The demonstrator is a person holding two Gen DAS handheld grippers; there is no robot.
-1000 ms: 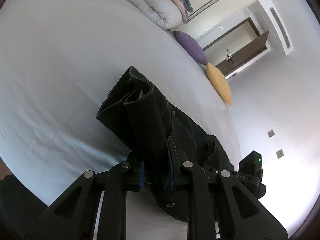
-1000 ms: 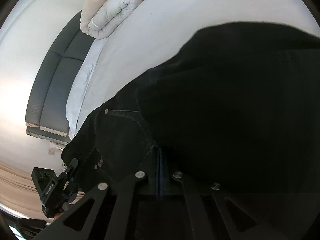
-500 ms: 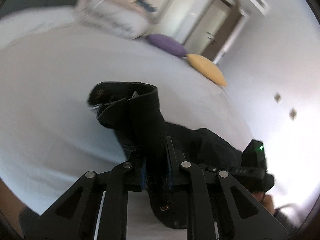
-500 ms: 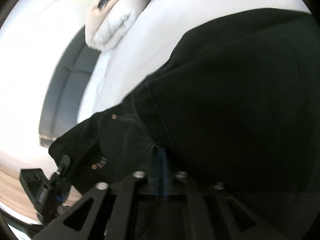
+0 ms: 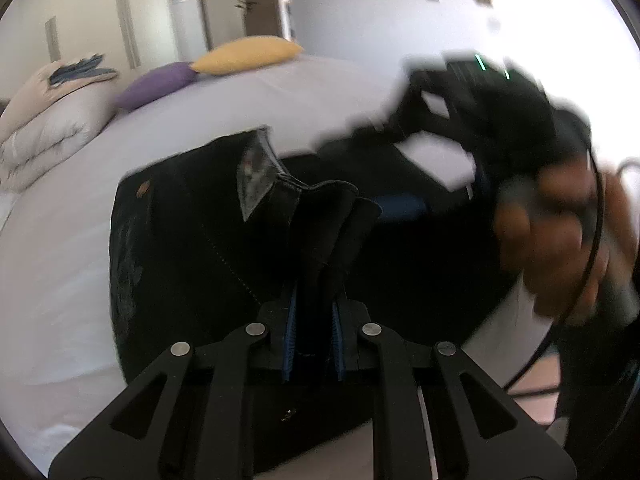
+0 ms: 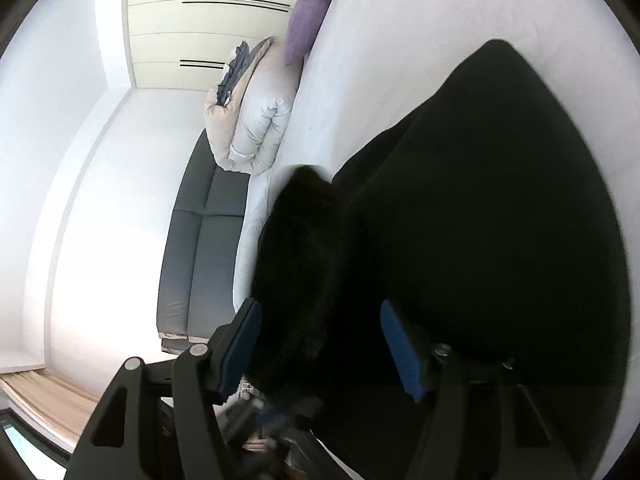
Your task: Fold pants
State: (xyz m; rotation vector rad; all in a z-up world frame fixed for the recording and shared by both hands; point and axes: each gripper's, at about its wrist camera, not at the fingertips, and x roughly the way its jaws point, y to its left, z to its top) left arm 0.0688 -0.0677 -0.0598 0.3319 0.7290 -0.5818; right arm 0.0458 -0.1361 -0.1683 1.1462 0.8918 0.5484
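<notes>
Black pants (image 5: pixel 180 248) lie bunched on the white bed sheet (image 5: pixel 60 240). In the left wrist view my left gripper (image 5: pixel 314 344) is shut on an upright fold of the black fabric, with the waistband edge and a rivet just beyond it. In the right wrist view my right gripper (image 6: pixel 320 348) has its jaws opening, blue pads (image 6: pixel 400 352) well apart. Black pants cloth (image 6: pixel 480 220) lies between and past the pads, and they do not press on it. A blurred hand (image 5: pixel 560 232) holds the right gripper at the right of the left wrist view.
A purple cushion (image 5: pixel 156 84), a yellow cushion (image 5: pixel 248 54) and a folded pale duvet (image 5: pixel 44 128) sit at the bed's far end. A grey padded headboard (image 6: pixel 208 248) runs along one side. Wardrobe doors and a brown door stand behind.
The left gripper has swung across and rolled, carrying its fold of pants toward the right gripper. The right jaws, shut on the fabric before, have parted and let it go.
</notes>
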